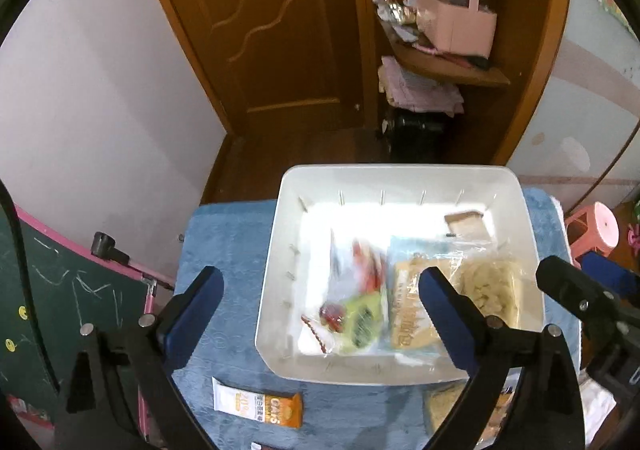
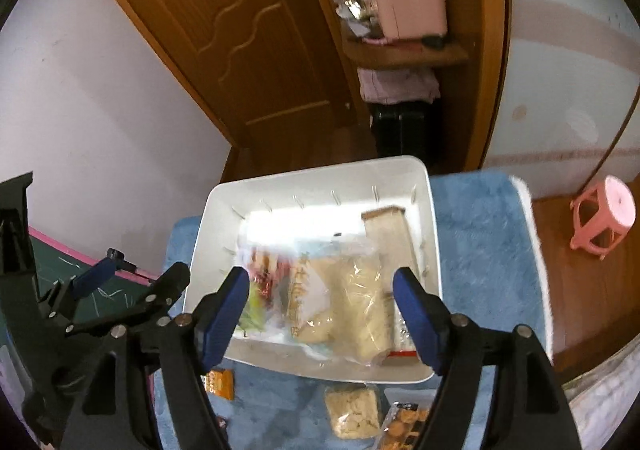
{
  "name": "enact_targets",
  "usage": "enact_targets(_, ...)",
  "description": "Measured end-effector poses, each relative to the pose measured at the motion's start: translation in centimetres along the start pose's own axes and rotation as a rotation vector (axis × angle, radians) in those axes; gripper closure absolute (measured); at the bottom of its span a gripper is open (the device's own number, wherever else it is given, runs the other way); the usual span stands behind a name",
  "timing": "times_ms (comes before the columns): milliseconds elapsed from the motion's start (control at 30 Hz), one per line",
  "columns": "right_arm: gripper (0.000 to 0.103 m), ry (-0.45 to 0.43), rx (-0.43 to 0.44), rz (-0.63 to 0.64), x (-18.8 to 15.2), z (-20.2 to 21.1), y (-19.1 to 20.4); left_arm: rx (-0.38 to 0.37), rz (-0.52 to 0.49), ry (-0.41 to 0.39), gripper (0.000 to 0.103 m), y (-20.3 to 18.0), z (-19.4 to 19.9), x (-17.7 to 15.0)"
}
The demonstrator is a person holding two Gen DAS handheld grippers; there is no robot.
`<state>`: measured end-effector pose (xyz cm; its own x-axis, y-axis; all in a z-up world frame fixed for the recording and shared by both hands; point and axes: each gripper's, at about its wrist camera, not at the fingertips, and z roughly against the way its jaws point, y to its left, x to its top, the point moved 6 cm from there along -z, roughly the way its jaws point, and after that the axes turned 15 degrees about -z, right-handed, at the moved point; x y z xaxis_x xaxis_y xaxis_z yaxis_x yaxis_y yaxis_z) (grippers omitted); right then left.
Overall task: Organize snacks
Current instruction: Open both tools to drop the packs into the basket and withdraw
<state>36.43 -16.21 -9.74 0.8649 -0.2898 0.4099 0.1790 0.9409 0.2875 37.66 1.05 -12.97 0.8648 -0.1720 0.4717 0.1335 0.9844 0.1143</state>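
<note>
A white bin [image 1: 276, 250] [image 2: 434, 234] sits on a blue towel [image 1: 224, 250] [image 2: 480, 250]. Inside lie a clear bag of pale snacks [image 1: 488, 290] [image 2: 360, 302], a bag with red and green pieces [image 1: 356, 310] [image 2: 260, 290] and a brown packet [image 1: 468, 226] [image 2: 384, 226]. An orange and white snack bar [image 1: 258, 408] [image 2: 220, 382] lies on the towel in front of the bin. My left gripper [image 1: 320, 318] is open and empty above the bin's near left corner. My right gripper [image 2: 320, 314] is open and empty above the bin's near edge.
More snack packs [image 2: 352, 410] [image 2: 404, 422] lie on the towel near the front edge. A chalkboard [image 1: 60, 290] stands at the left. A pink stool [image 2: 604, 213] stands on the floor at the right. A wooden door [image 1: 272, 29] and shelves are behind.
</note>
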Motion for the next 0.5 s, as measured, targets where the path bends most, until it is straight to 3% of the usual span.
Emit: enact_targets(500,0.028,-0.079,-0.018,0.068,-2.3,2.6,1.4,-0.035,0.018,0.008,0.005,0.6,1.4,-3.1)
